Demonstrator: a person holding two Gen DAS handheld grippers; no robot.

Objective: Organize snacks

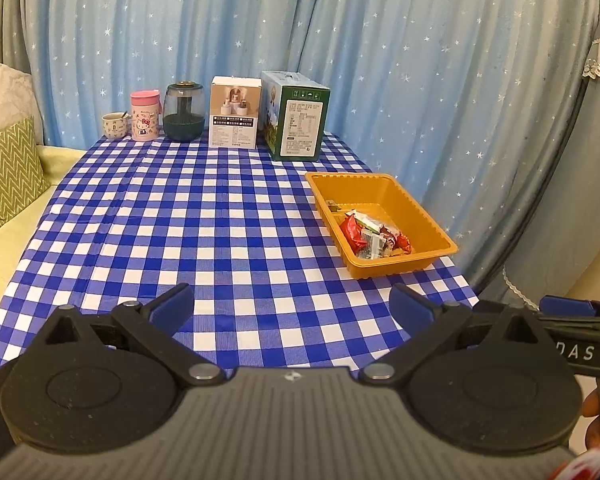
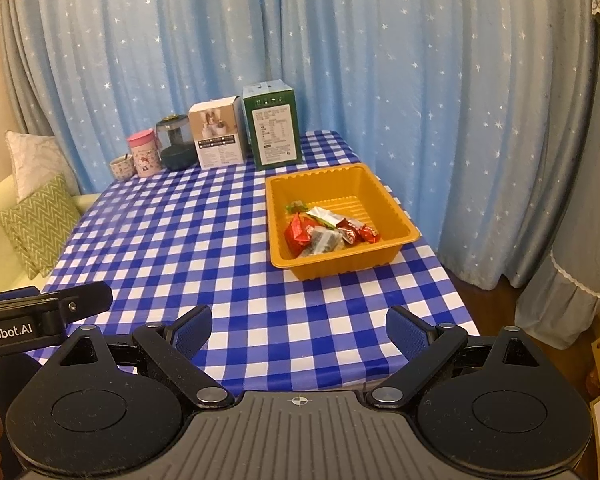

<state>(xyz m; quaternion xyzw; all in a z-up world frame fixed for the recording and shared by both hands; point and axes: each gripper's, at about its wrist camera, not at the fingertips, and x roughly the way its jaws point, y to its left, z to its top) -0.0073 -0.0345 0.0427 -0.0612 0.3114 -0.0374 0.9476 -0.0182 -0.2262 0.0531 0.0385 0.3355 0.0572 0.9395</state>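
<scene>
Wrapped snacks in a tray
Red and silver wrapped snack packets (image 2: 324, 230) lie heaped in an orange rectangular plastic tray (image 2: 384, 258) near the checked surface's right edge.

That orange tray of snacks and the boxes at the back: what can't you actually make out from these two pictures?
- Orange tray: snack wrappers overlap; count and lower ones hidden, both views.
- Green box and white box: label print too small, both views.
- Small cup: contents hidden by its rim, left wrist view.
- Table: near edge covered by the left gripper and right gripper bodies.
</scene>
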